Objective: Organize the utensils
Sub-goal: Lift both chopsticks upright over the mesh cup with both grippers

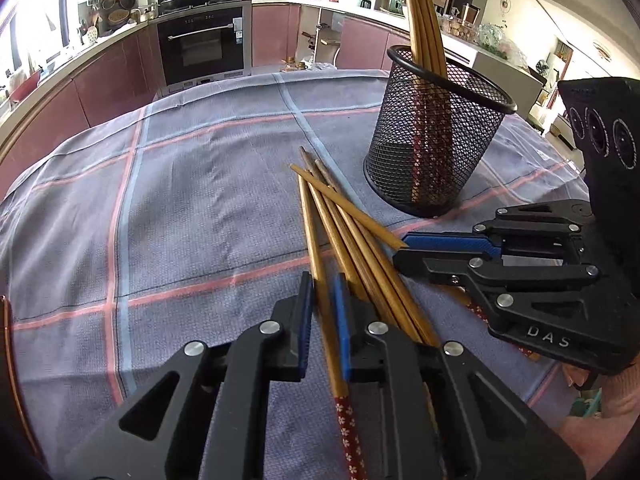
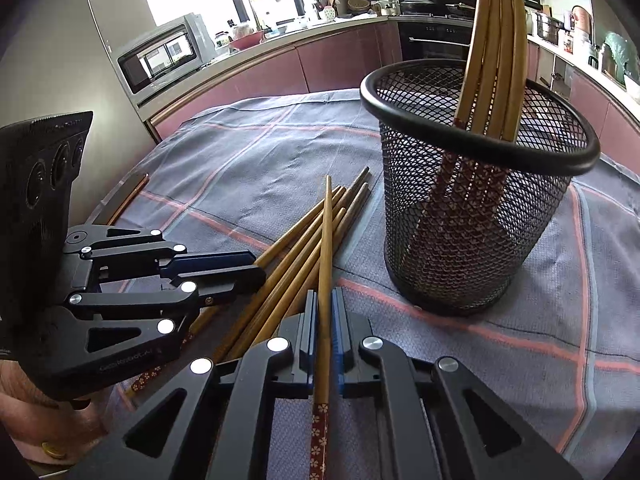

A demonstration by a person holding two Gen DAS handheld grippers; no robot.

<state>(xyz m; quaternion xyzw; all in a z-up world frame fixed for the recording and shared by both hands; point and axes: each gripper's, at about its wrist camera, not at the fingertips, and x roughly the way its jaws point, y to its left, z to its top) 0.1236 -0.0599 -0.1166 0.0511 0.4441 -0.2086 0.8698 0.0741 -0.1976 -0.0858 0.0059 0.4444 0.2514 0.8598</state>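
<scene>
Several bamboo chopsticks with red flowered ends lie in a pile (image 1: 352, 236) on the checked cloth; the pile also shows in the right wrist view (image 2: 296, 248). A black mesh cup (image 1: 436, 136) (image 2: 476, 184) stands upright behind the pile and holds several chopsticks. My left gripper (image 1: 323, 292) (image 2: 256, 266) is low on the cloth with one chopstick (image 1: 320, 280) between its blue pads, jaws nearly closed on it. My right gripper (image 2: 325, 312) (image 1: 404, 250) is shut on one chopstick (image 2: 327, 248), whose tip points away over the pile.
The table is covered by a grey-blue cloth with pink and blue stripes (image 1: 180, 200). Its wooden edge (image 1: 8, 344) shows at the left. Kitchen counters, an oven (image 1: 202, 46) and a microwave (image 2: 160, 56) stand beyond the table.
</scene>
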